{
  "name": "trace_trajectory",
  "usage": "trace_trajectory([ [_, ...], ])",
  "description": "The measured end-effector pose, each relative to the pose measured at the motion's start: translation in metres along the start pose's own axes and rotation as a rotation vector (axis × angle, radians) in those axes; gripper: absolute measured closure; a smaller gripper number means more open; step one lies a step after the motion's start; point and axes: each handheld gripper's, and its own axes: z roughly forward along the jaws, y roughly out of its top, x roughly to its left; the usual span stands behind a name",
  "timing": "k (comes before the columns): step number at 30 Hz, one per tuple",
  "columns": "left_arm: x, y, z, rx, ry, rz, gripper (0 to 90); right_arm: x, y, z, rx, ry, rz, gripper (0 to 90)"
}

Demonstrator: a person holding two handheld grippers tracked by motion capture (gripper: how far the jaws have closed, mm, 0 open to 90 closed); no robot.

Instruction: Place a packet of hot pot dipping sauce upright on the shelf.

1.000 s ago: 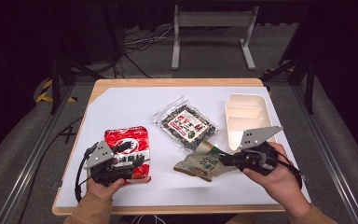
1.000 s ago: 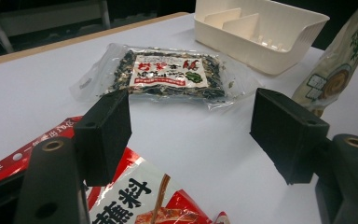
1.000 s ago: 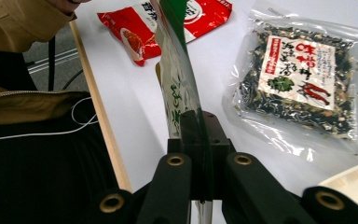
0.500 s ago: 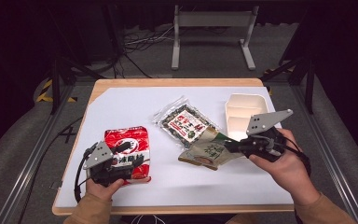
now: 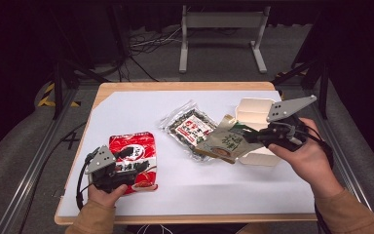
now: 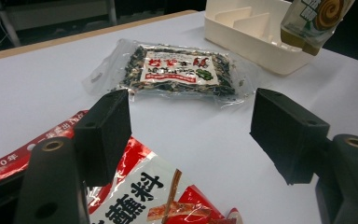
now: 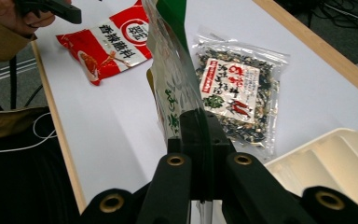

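The green and tan foil pouch (image 5: 225, 143) hangs lifted off the counter (image 5: 233, 187) at the right of the scene, tilted, its near-right edge pinched between the jaws of the right tongs (image 5: 251, 138), which are clamped fully together on it; it hovers over the near left corner of the white plastic tray with dividers (image 5: 253, 111). At the far left, near the person's edge, the left tongs (image 5: 126, 173) rest on the counter with jaws standing wide apart and nothing between the pads, over the near edge of the flat red and white snack packet (image 5: 134, 158). Toward the middle lies a clear plastic bag of dark dried flakes with a white and red label (image 5: 190, 127), flat on the white counter, just left of the raised pouch and well apart from the red packet.
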Motion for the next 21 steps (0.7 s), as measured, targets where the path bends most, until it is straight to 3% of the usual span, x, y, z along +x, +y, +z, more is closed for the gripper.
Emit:
trace_trajectory([
  [21, 0.004, 0.000, 0.000, 0.016, 0.016, -0.006, 28.7, -0.041, 0.006, -0.018, 0.006, -0.102, -0.007, 89.5],
])
